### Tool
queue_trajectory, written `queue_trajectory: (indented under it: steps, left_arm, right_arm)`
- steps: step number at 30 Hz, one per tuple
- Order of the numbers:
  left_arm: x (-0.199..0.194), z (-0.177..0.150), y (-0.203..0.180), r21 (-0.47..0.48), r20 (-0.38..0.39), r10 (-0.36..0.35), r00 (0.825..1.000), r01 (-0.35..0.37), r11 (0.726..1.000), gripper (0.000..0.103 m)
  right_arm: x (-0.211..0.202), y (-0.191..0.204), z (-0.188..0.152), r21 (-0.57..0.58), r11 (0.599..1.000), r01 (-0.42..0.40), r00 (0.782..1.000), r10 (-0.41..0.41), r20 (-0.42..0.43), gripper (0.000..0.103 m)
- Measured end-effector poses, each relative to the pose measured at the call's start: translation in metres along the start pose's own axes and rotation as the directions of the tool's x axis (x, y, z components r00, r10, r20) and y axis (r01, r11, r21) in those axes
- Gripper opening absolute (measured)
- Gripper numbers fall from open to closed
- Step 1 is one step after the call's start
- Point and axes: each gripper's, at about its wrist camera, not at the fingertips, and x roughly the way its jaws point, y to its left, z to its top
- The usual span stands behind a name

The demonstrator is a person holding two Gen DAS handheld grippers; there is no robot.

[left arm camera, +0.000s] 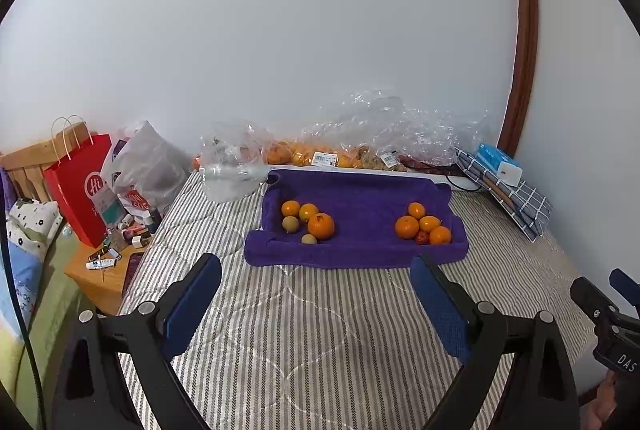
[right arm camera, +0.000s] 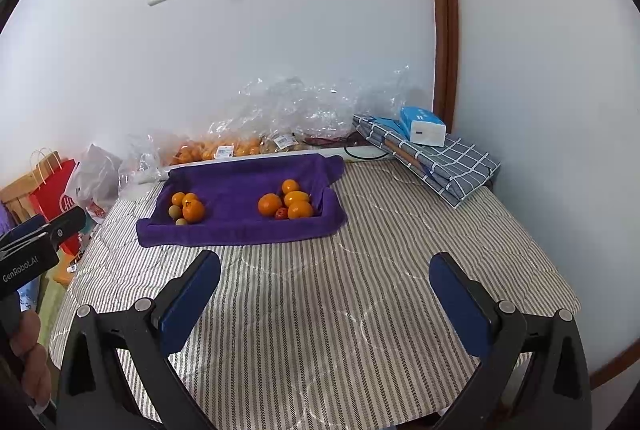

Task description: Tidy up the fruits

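A purple towel [left arm camera: 360, 198] [right arm camera: 240, 186] lies on the striped bed with two fruit piles. The left pile [left arm camera: 308, 222] [right arm camera: 187, 209] has three oranges and two small greenish-brown fruits. The right pile [left arm camera: 424, 224] [right arm camera: 286, 204] has several oranges and a small red fruit [left arm camera: 421, 238] [right arm camera: 281, 213]. My left gripper [left arm camera: 316, 270] is open and empty, hovering over the bed in front of the towel. My right gripper [right arm camera: 324, 266] is open and empty, also short of the towel. Each gripper shows at the other view's edge, the right one [left arm camera: 616, 310] and the left one [right arm camera: 40, 242].
Clear plastic bags with more oranges [left arm camera: 320, 154] [right arm camera: 224, 146] lie along the wall behind the towel. A checked folded cloth with a blue-white box [left arm camera: 500, 162] [right arm camera: 424, 126] sits at the back right. A red paper bag [left arm camera: 76, 186] and a cluttered wooden stand [left arm camera: 108, 266] are left of the bed.
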Motion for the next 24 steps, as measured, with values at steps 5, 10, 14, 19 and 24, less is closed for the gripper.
queue_trajectory:
  steps: [5, 10, 14, 19, 24]
  left_arm:
    - [0.0005, 0.0008, -0.0003, -0.007, -0.001, -0.004, 1.000, 0.004, 1.000, 0.096]
    - [-0.0001, 0.0018, 0.0003, -0.010, 0.004, -0.004, 1.000, 0.004, 1.000, 0.096]
    - [-0.0008, 0.0019, -0.0004, -0.001, 0.003, -0.004, 1.000, 0.004, 1.000, 0.096]
    - [-0.0018, 0.0024, -0.0005, 0.000, 0.000, -0.004, 1.000, 0.004, 1.000, 0.096]
    - [-0.0034, 0.0026, -0.0016, -0.001, 0.007, -0.006, 1.000, 0.006, 1.000, 0.096]
  right_arm:
    - [-0.0009, -0.0004, -0.0001, 0.001, 1.000, 0.002, 1.000, -0.002, 0.001, 0.102]
    - [-0.0028, -0.0024, -0.0007, 0.002, 1.000, 0.000, 1.000, 0.000, 0.005, 0.102]
    - [-0.0028, -0.0041, 0.0005, 0.010, 1.000, 0.001, 1.000, -0.001, 0.005, 0.102]
    - [-0.0023, -0.0048, 0.0010, 0.008, 1.000, 0.000, 1.000, 0.000, 0.004, 0.102]
    - [-0.0022, -0.0055, 0.0007, 0.008, 1.000, -0.006, 1.000, 0.005, 0.005, 0.102]
